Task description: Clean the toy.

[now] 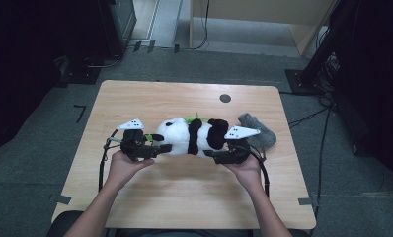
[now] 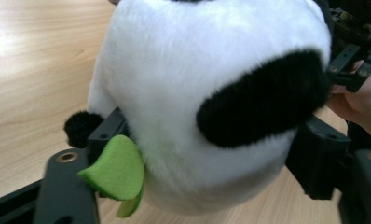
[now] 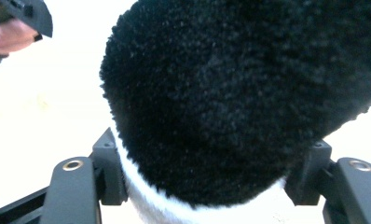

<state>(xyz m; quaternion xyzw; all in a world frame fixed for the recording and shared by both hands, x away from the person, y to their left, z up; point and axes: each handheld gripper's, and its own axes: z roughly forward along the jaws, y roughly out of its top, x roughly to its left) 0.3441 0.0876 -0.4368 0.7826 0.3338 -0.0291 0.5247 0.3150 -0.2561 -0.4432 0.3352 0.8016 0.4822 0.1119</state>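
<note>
A black-and-white plush panda lies on its side across the wooden table, head to the left. My left gripper is at the head end. In the left gripper view the white head sits between the jaws of my left gripper, which stand apart against the fur, and a green felt leaf hangs over one jaw. My right gripper is at the foot end. In the right gripper view, my right gripper has both jaws pressed on a black plush limb.
A grey knitted cloth lies on the table just right of the panda's feet. A round hole is near the table's far edge. Cables trail from both grippers toward the near edge.
</note>
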